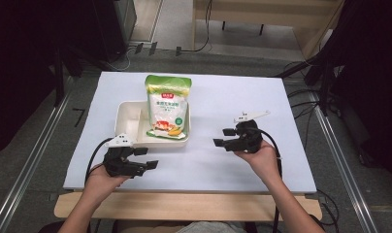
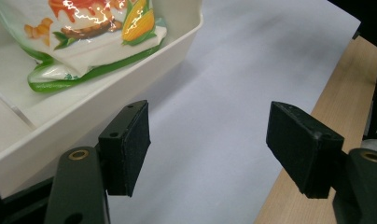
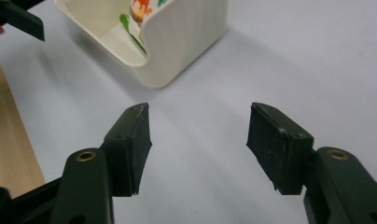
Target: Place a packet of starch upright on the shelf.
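A white and green food pouch [image 1: 167, 107] with a corn picture leans in a cream plastic tray [image 1: 124, 116] on the white table sheet. My left gripper [image 1: 145, 158] hovers just in front of the tray's near left corner, open, nothing between its jaws. In the left gripper view the pouch [image 2: 98, 28] lies inside the tray [image 2: 177, 42] up to the left of my open gripper [image 2: 207, 147]. My right gripper [image 1: 223, 137] is to the right of the tray, open and empty. The right gripper view has the tray's corner [image 3: 182, 42] ahead of my gripper [image 3: 198, 140].
The white sheet [image 1: 233, 97] covers most of the table, with a wooden strip [image 1: 184, 206] along the near edge. Metal rails run down both sides of the table. Cables and dark equipment [image 1: 330, 73] lie on the floor to the right.
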`<state>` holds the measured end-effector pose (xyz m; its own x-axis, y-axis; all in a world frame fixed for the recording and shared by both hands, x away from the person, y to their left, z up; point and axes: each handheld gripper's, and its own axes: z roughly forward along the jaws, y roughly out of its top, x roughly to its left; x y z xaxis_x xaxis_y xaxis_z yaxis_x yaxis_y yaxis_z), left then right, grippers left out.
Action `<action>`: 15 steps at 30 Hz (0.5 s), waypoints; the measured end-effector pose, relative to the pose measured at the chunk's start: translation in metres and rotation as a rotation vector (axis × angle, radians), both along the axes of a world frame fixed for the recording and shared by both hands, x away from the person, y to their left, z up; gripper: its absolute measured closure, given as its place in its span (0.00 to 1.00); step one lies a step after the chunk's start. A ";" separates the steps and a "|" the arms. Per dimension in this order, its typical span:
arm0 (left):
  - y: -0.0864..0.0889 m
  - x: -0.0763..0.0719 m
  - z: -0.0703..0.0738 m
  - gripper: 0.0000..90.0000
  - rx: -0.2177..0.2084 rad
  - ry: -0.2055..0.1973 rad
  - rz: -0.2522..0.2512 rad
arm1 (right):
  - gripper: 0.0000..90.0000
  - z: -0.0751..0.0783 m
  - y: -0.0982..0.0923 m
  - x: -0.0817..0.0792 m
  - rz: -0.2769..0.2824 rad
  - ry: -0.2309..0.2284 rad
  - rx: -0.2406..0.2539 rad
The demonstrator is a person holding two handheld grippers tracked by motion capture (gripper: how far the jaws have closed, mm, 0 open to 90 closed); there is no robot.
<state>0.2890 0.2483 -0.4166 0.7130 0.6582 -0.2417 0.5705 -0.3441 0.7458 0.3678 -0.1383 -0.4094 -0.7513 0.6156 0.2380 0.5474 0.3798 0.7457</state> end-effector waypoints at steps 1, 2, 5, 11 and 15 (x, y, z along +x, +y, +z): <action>0.000 0.000 0.000 0.34 0.000 -0.002 -0.005 | 0.45 0.000 0.000 0.000 0.000 0.000 0.000; 0.000 0.000 0.001 0.34 0.000 -0.001 -0.010 | 0.46 -0.002 -0.001 -0.001 -0.007 0.000 -0.005; -0.001 0.000 0.001 0.34 -0.009 -0.003 -0.014 | 0.48 -0.012 -0.004 -0.001 -0.041 -0.013 -0.028; -0.002 0.000 -0.001 0.34 0.003 0.004 -0.022 | 0.47 -0.026 -0.002 0.006 -0.035 0.043 -0.033; -0.002 0.001 -0.001 0.34 0.008 0.009 -0.016 | 0.46 -0.030 -0.003 0.009 -0.043 0.065 -0.029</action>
